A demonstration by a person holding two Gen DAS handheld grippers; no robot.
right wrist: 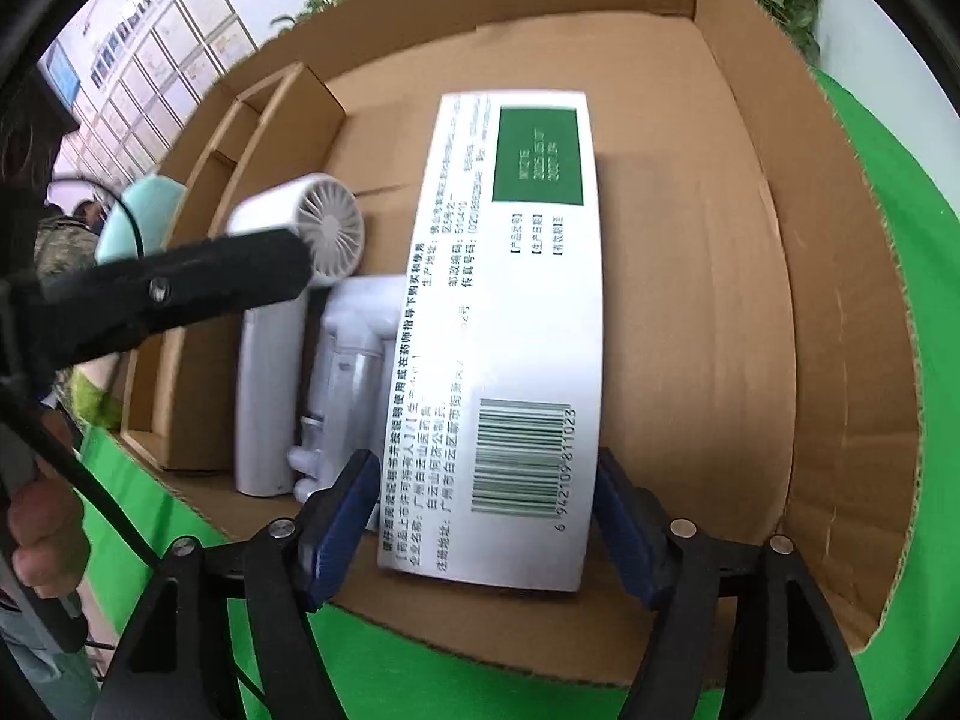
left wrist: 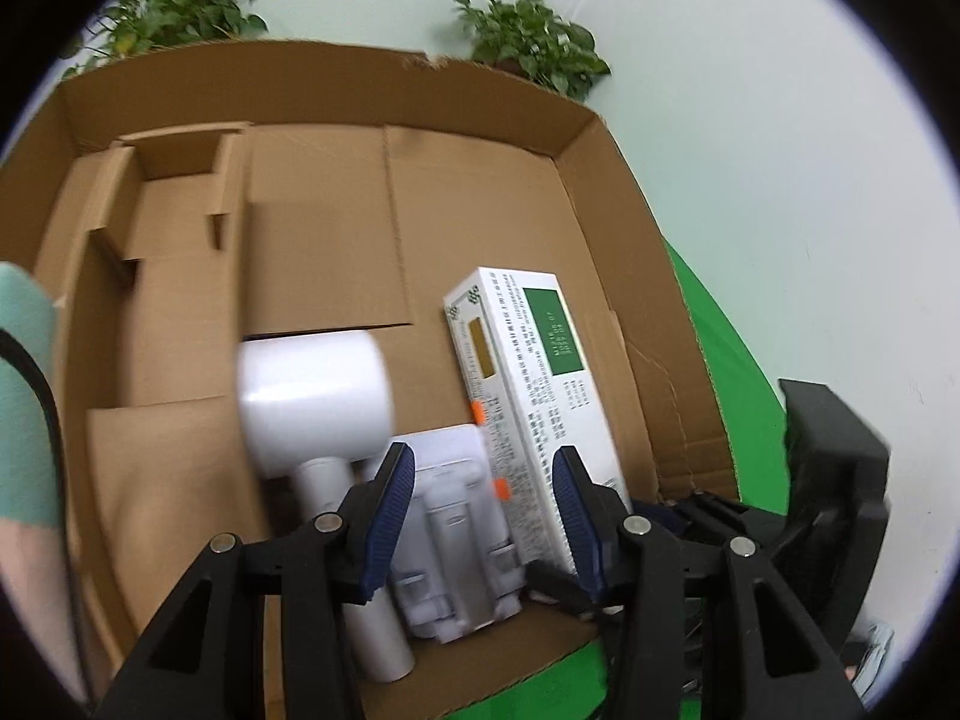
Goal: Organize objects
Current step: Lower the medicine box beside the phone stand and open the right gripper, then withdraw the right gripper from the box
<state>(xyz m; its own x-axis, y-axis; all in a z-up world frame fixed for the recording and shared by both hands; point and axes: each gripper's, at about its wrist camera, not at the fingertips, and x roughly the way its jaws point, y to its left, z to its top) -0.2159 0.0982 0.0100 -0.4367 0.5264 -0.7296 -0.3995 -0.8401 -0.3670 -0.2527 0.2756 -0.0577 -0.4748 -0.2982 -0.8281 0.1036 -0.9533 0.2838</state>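
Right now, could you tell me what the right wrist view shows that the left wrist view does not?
Only the right wrist view shows the barcode on the white box, the hair dryer's rear grille, and framed pictures on a far wall. Only the left wrist view shows the box's narrow side with orange marks and the cardboard divider from above. Both show the cardboard tray, the dryer, the white box, a white gadget between them, plants and green cloth.

Bare cardboard box floor (right wrist: 690, 300) right of the medicine box (right wrist: 516, 312) (hair dryer (right wrist: 270, 330) crowds its left).
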